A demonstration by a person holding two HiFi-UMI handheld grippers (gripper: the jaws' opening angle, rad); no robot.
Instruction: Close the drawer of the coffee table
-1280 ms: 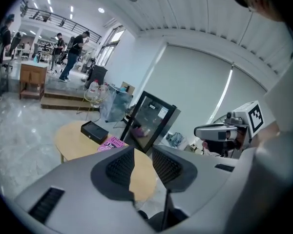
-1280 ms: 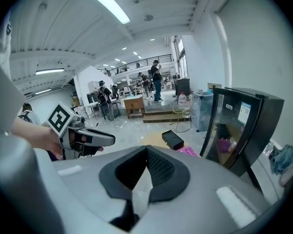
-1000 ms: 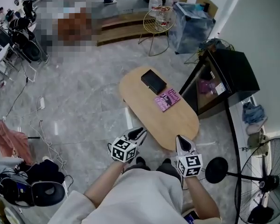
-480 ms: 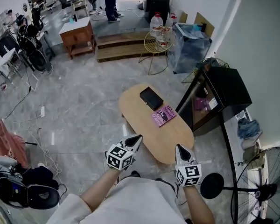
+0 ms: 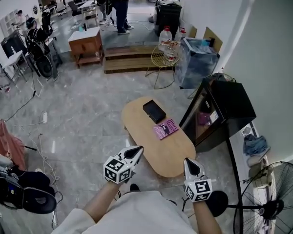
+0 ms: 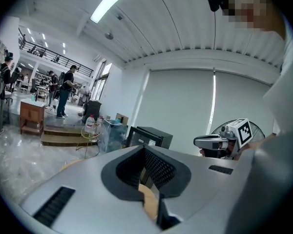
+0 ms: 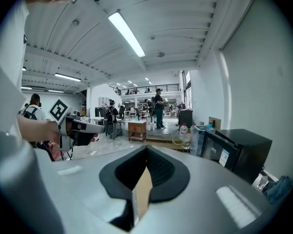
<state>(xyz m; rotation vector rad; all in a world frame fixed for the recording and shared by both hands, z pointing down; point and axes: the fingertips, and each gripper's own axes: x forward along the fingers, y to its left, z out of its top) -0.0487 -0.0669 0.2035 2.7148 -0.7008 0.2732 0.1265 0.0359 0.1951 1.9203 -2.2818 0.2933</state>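
The oval wooden coffee table stands in front of me on the grey floor, with a black box and a pink book on top. No open drawer shows on the side I can see. My left gripper hangs in the air off the table's near left edge, jaws shut and empty. Just over the table's near end, my right gripper is likewise shut on nothing. In the left gripper view the jaws meet, with the right gripper beside them. The right gripper view shows its jaws together.
A black cabinet stands close along the table's right side. A floor fan is at the near right. Farther off are a yellow wire side table, a plastic bin and wooden steps. Bags and cables lie at left.
Both grippers have risen and drawn back from the table's near end. The left jaws, slightly apart before, are now together. The head view has tilted up toward the room.
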